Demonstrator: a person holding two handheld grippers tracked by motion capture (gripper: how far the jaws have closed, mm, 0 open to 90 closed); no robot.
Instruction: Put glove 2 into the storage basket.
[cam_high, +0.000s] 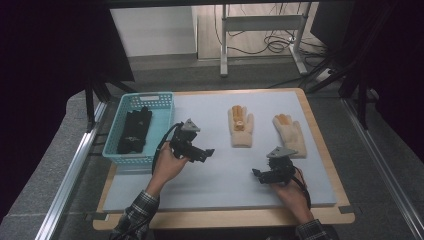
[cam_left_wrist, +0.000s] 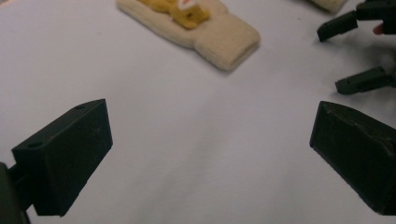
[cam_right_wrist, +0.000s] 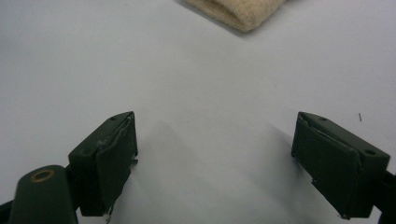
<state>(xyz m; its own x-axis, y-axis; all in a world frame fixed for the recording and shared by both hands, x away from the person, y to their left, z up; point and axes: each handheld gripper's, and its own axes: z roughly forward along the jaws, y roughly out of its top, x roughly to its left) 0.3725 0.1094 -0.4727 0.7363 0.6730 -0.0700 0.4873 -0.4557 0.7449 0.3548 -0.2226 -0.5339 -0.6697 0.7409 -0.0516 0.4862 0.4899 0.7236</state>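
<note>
both tools were empty and stood between moves, so the work looked to be at the reach stage: black gloves (cam_high: 134, 131) already lay in the turquoise plastic basket (cam_high: 163, 97) at the table's left, while two cream knitted gloves with orange-yellow patches waited on the pale grey mat (cam_high: 210, 180). the left gripper (cam_high: 206, 153) hovered just right of the basket, its jaws spread wide with nothing between them, aimed toward the nearer cream glove (cam_high: 241, 126), whose ribbed cuff (cam_left_wrist: 229, 42) lay ahead of it in the left gripper view. the right gripper (cam_high: 258, 175) hung low over the mat near the front right, jaws also wide and holding nothing; a cream cuff edge (cam_right_wrist: 238, 14) showed at the top of its own view. the second cream glove (cam_high: 290, 134) lay flat toward the mat's right edge, well apart from the basket and just beyond the right gripper.

the next move, as i judged it, called for one tool to travel forward, come down over a cuff and pinch the soft knit without dragging it, then carry it left to the basket.

the mat covered a light wooden tabletop (cam_high: 330, 217), bare apart from the gloves and the basket. beyond it stood a grey carpeted floor, a white metal table frame (cam_high: 223, 45) with loose cables, and dark curtains at either side.
</note>
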